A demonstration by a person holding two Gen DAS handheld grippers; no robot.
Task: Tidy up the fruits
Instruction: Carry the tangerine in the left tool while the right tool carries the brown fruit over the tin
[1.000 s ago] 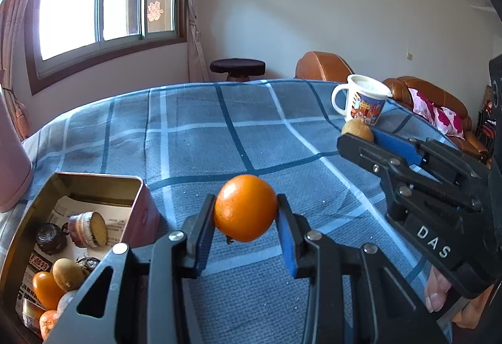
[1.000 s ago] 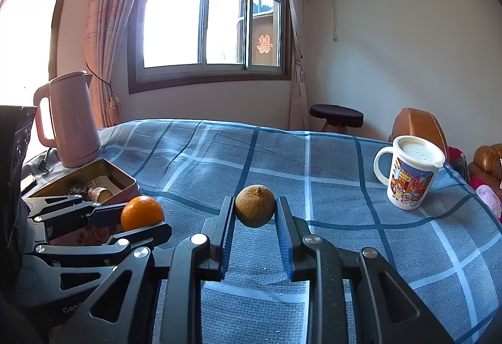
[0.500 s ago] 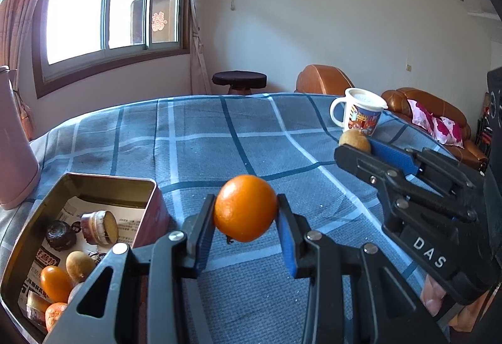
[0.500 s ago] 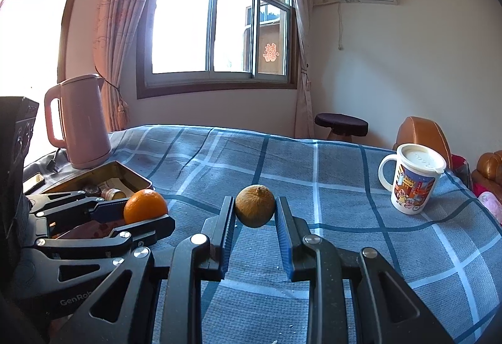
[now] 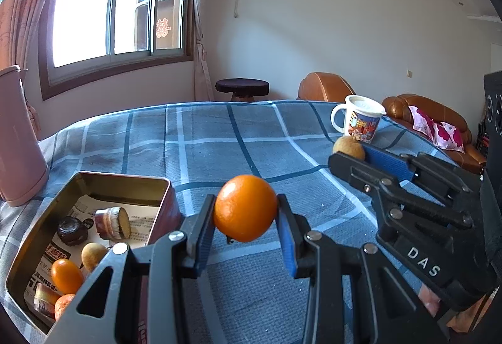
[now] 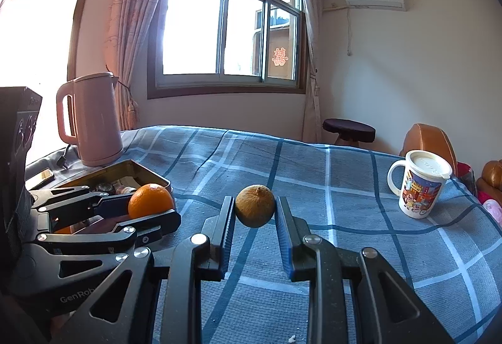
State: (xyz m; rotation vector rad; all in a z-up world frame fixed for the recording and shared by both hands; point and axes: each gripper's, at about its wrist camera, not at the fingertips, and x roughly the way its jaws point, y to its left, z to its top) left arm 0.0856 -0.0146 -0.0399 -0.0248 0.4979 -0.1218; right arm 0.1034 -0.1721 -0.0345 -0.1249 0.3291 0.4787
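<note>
With the left gripper (image 5: 245, 212) clamping its fingers on the orange (image 5: 245, 207) and the right gripper (image 6: 254, 212) clamping on the brown fruit (image 6: 254, 210), both are hovering above the table beside the tin (image 5: 40, 220), so each should be lowering over a free spot before letting go.

Orange (image 5: 245, 207): round, glossy, clear of the cloth, pinched at both sides by blue pads, just right of the tin (image 5: 124, 180). Brown fruit (image 6: 254, 210): dull tan, small tip up, likewise pinched midair. In the tin: two orange fruits (image 5: 66, 275), one tan fruit (image 5: 93, 254), near corner.
</note>
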